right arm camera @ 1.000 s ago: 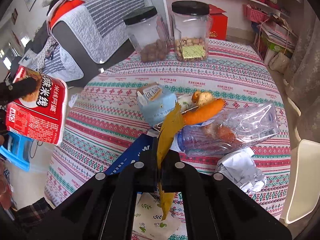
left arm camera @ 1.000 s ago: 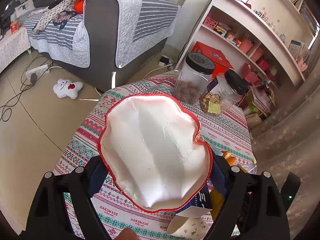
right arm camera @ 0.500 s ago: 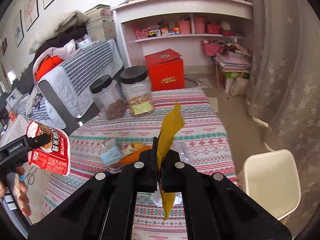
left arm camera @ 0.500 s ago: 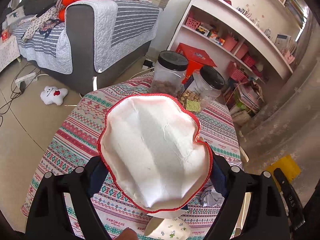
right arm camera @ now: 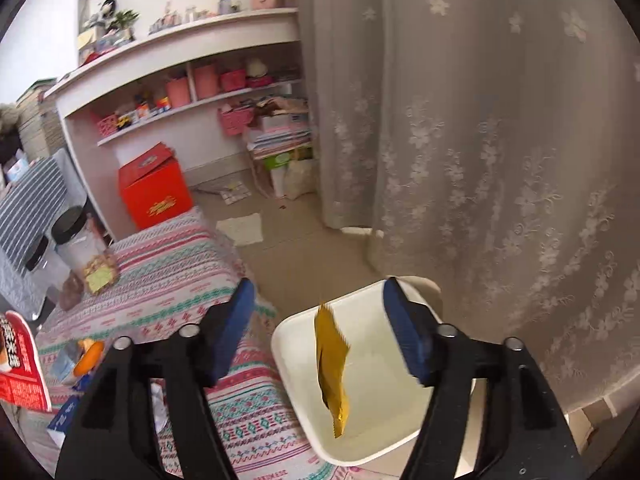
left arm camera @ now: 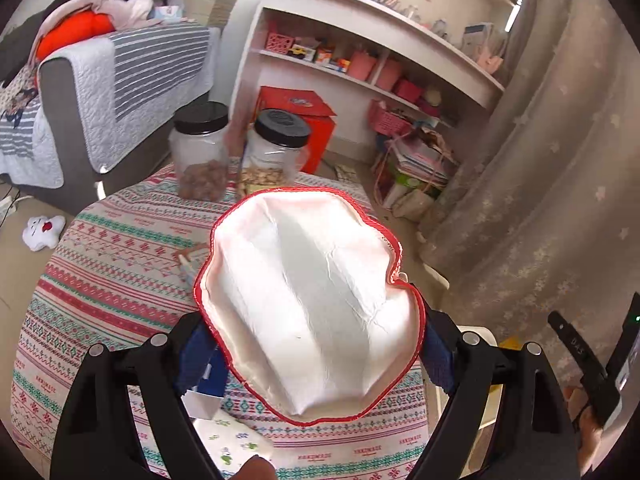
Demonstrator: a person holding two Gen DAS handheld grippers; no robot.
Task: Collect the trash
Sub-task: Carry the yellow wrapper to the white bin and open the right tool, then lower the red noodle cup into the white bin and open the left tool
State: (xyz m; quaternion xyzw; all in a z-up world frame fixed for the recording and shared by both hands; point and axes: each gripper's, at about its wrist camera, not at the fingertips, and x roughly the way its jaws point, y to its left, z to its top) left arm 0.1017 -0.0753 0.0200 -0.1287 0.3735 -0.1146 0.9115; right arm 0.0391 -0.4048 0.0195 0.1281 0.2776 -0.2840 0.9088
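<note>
Released, the yellow wrapper (right arm camera: 331, 364) hung above the white bin (right arm camera: 372, 432) between the right gripper (right arm camera: 320, 334)'s parted jaws; the left gripper (left arm camera: 316, 344) still clamped the noodle cup (left arm camera: 308, 304).

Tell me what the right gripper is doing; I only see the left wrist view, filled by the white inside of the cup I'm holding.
Observer: The right gripper is open; a yellow wrapper hangs between its fingers, touching neither.
Operator: What is under it?
Observer: A white bin, beside the table and near the curtain.
Operator: Is my own load visible there?
Observer: Yes, the cup shows its red printed outside at the left edge.
</note>
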